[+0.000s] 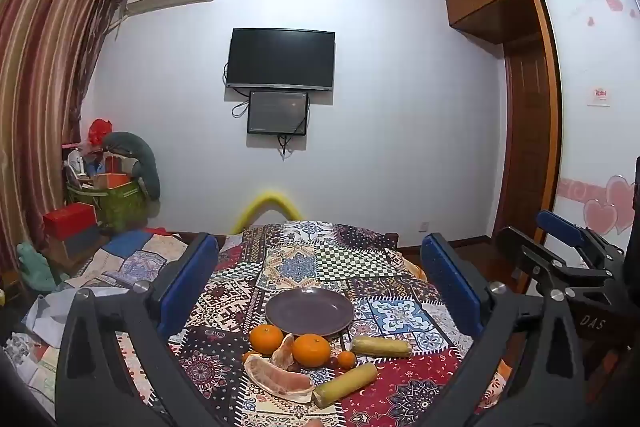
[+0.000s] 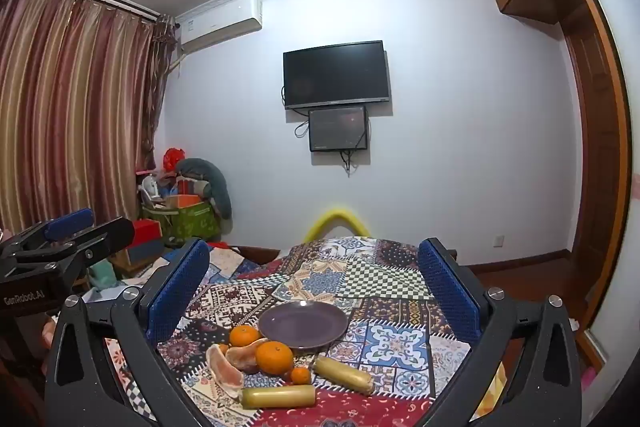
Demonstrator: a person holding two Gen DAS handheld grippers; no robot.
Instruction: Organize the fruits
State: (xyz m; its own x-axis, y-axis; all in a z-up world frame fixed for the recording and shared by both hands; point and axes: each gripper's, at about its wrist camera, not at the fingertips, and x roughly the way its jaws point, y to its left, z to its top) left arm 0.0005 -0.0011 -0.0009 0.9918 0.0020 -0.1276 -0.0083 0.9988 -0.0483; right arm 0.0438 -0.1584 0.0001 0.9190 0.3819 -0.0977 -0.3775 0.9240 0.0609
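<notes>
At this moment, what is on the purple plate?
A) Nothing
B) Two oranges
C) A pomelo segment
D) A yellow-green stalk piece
A: the purple plate shows only its bare surface, while the oranges, the pomelo segment and the yellow-green stalk pieces all lie on the patterned cloth in front of it; the right wrist view shows the same.

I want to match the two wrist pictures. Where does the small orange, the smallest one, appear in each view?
Left wrist view: the small orange sits low and right of centre, between the two yellow-green stalk pieces, right of a large orange.
Right wrist view: the small orange sits low, left of centre, just above the near stalk piece.
Shared landmark: the purple plate, behind the fruit in both views.
</notes>
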